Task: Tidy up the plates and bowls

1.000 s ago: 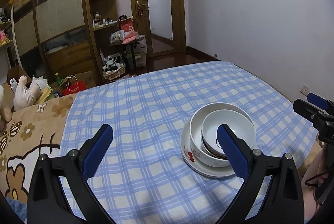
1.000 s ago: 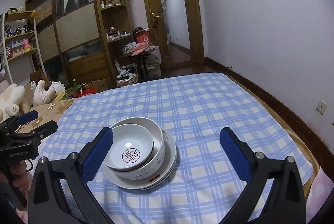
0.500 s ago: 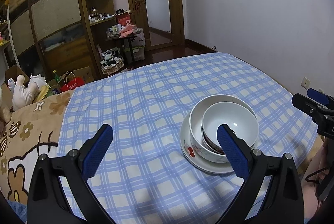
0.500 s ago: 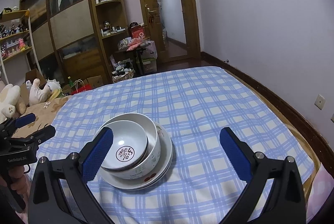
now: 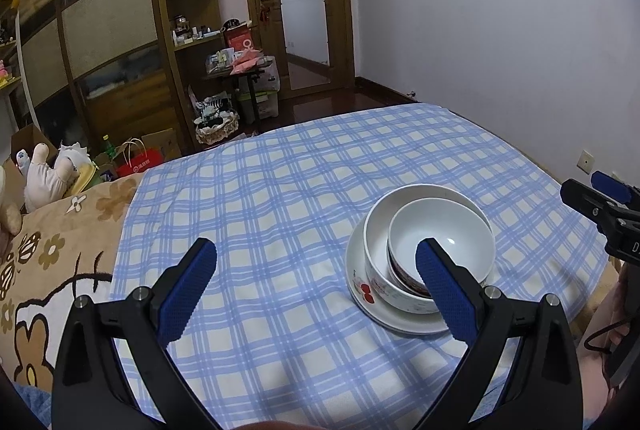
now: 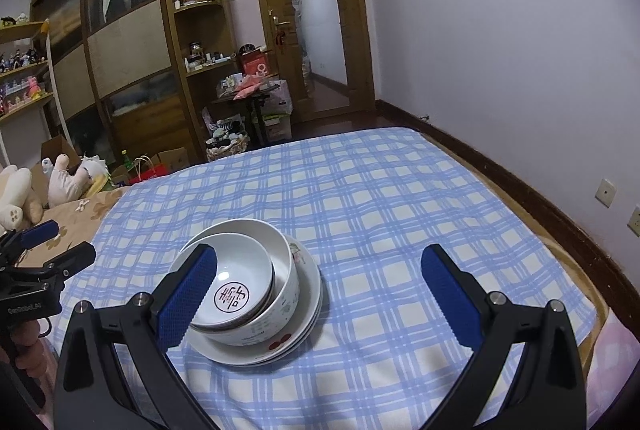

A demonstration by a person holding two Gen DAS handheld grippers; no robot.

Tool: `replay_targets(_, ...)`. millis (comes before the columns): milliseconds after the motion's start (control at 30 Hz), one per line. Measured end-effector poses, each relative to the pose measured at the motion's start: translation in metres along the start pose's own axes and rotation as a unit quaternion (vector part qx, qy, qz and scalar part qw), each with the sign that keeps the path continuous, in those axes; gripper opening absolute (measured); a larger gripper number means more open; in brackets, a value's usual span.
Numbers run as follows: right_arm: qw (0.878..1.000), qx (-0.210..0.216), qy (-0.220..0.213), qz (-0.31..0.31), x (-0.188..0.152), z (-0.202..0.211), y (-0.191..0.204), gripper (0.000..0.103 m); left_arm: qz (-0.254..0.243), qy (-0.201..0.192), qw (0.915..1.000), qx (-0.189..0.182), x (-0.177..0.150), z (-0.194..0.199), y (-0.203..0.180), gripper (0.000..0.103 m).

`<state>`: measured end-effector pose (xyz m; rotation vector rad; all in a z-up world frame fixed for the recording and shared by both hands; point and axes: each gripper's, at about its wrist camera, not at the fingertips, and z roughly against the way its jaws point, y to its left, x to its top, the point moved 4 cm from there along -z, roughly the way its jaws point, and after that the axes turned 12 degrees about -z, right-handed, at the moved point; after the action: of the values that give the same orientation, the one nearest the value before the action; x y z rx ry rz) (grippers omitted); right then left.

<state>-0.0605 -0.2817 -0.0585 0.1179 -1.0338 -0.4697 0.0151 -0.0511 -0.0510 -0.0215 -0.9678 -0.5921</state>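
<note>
A white plate [image 5: 404, 322] [image 6: 308, 306] lies on the blue checked cloth [image 5: 280, 189] [image 6: 380, 197]. On it stands a large white bowl [image 5: 376, 242] [image 6: 286, 254] with a smaller white bowl [image 5: 444, 230] [image 6: 240, 270] nested inside, a red mark on its bottom. My left gripper [image 5: 316, 278] is open, above the cloth to the left of the stack, and holds nothing. My right gripper [image 6: 316, 286] is open and empty too, hanging over the stack's right side. Each gripper shows at the edge of the other's view, the right gripper [image 5: 600, 197] and the left gripper [image 6: 40, 258].
The cloth covers a bed; a brown cartoon blanket [image 5: 48, 262] lies at its left. Soft toys [image 6: 60, 177] sit beyond it. A wooden wardrobe with shelves [image 5: 120, 29], a cluttered small table [image 5: 244, 69] and a door [image 5: 304, 9] stand behind. A white wall [image 6: 500, 29] runs along the right.
Both grippers have drawn slightly back and up from the stack, so it sits a little lower in each view. The bowls and plate have not moved. Both grippers stay open.
</note>
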Motion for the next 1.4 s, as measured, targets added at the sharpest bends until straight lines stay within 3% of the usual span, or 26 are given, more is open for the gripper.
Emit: replay_targets(1400,1.000,-0.005,0.005,-0.003,-0.0029,0.0017,0.0005,0.103,0.010,0.008,0.9999,-0.002,-0.0051,-0.0019,0.0060,0.099)
